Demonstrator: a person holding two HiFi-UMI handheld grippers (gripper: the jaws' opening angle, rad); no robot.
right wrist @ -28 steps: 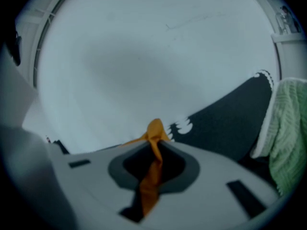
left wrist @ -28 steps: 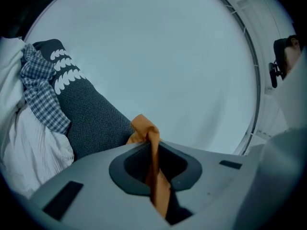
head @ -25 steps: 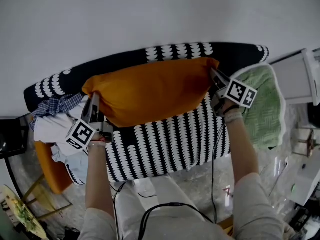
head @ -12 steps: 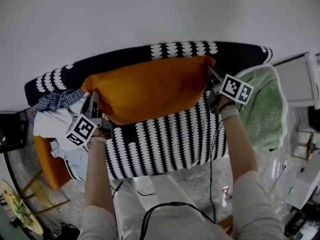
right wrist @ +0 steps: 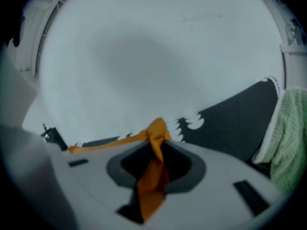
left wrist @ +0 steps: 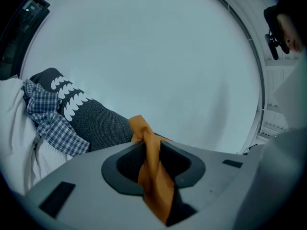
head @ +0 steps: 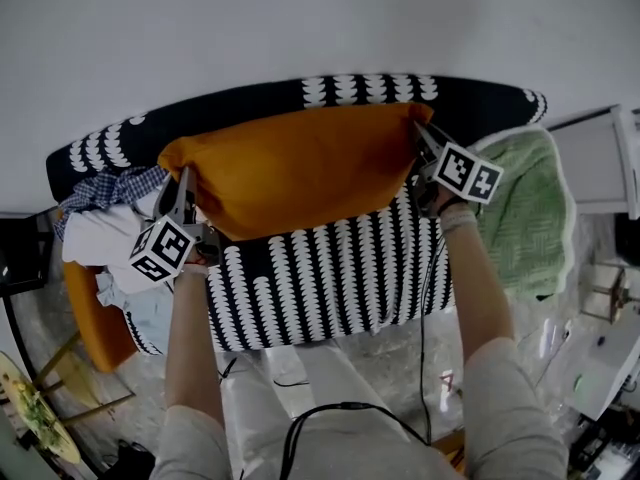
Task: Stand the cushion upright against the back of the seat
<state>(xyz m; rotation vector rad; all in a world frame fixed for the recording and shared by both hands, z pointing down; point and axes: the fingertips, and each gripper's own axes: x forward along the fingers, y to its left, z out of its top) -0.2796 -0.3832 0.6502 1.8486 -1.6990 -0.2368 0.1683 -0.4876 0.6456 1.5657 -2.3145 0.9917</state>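
The orange cushion (head: 300, 168) stands on its long edge on the black-and-white seat (head: 330, 268) and leans on the sofa back (head: 370, 90). My left gripper (head: 185, 186) is at its left end and my right gripper (head: 421, 140) at its upper right corner. In the left gripper view a pinch of the orange cushion (left wrist: 151, 174) runs between the jaws of the left gripper (left wrist: 152, 162). The right gripper view shows the same: the orange cushion (right wrist: 152, 174) lies in the right gripper (right wrist: 154, 164). Both pairs of jaws are opening, the fabric still between them.
A pile of clothes (head: 100, 253) with a plaid shirt (head: 105, 193) fills the sofa's left end, above an orange stool (head: 90, 318). A green blanket (head: 525, 208) drapes the right end, with white furniture (head: 600, 158) beyond. A white wall rises behind the sofa.
The cushion has tipped slightly further toward the sofa back. Both grippers have rolled a little at its ends and stayed in place.
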